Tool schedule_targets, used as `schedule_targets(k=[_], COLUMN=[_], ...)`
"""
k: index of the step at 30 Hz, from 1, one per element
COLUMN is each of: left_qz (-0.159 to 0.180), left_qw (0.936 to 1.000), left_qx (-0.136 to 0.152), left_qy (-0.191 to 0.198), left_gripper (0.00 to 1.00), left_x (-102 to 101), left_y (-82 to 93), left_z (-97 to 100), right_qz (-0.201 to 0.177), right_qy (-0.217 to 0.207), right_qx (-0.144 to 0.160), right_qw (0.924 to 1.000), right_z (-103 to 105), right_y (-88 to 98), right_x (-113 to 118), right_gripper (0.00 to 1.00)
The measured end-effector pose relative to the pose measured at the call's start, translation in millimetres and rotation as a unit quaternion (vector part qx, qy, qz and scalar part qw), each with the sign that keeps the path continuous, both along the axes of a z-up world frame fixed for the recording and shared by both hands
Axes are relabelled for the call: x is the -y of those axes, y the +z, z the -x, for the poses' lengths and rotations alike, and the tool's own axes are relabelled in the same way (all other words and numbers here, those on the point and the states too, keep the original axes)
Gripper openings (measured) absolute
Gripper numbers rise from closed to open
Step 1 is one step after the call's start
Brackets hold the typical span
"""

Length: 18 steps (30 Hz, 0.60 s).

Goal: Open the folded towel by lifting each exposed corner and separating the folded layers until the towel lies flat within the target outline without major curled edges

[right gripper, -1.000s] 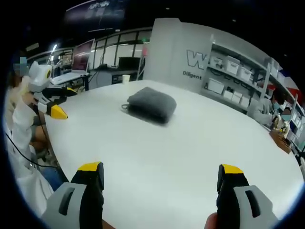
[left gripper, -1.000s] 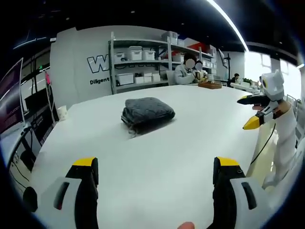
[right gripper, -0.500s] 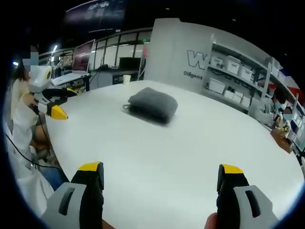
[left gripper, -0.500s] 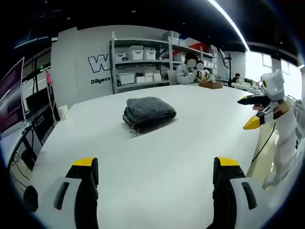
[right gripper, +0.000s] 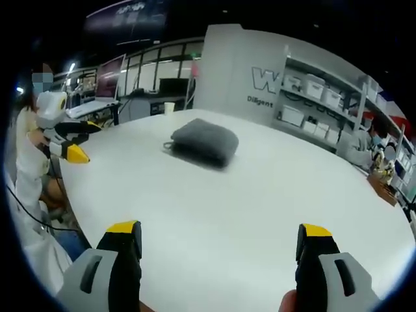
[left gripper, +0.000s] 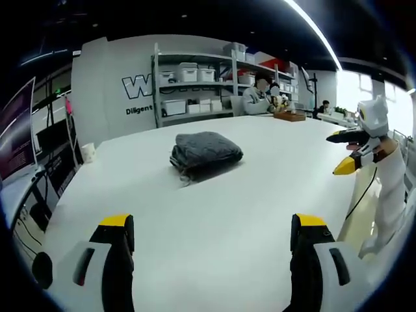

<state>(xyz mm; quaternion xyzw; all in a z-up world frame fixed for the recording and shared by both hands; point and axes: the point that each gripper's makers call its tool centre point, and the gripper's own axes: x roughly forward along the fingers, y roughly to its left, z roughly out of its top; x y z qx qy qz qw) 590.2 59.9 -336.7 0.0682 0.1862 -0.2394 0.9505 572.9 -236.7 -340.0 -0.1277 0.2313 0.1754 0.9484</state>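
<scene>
- The white table (left gripper: 214,214) is wide and bare around the towel, so I judge there is much room to spread it; no target outline is visible.
- The grey towel (left gripper: 207,151) lies folded near the table's middle, well ahead of both grippers; I judge that nothing is opened yet.
- The left gripper (left gripper: 211,231) and the right gripper (right gripper: 220,238) have jaws wide apart and hold nothing.

left gripper view looked fwd along its own wide-apart yellow-tipped jaws, low over the big white round table (left gripper: 214,221), facing the grey shelving w/ white storage boxes (left gripper: 195,84). right gripper view sat low at the table edge too, angled from the other side. both shared the folded dark grey towel (left gripper: 205,151) (right gripper: 201,141) mid-table, well apart from each cam, plus each other's gripper at frame edge.
</scene>
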Motion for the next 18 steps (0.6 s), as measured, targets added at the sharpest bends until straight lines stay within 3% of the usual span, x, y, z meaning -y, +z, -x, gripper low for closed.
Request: schedule_targets(k=[5, 13, 18], left_qz=[0.006, -0.004, 0.011], left_qw=[1.0, 0.9998, 0.9993], left_qx=[0.004, 0.005, 0.017], left_qy=[-0.003, 0.021, 0.032], left_gripper=[1.0, 1.0, 1.0], left_x=[-3.6, -32.5, -45.7], left_y=[0.2, -2.2, 4.3], left_z=[1.7, 1.0, 1.5], right_qz=[0.006, 0.039, 0.063], right_qy=[-0.002, 0.0, 0.046], right_qx=[0.003, 0.009, -0.002], right_qw=[1.0, 0.9992, 0.997], right_z=[-0.8, -9.9, -20.7], right_y=[1.6, 4.3, 5.3], right_x=[-4.6, -20.6, -45.7], right_gripper=[0.99, 0.99, 0.99])
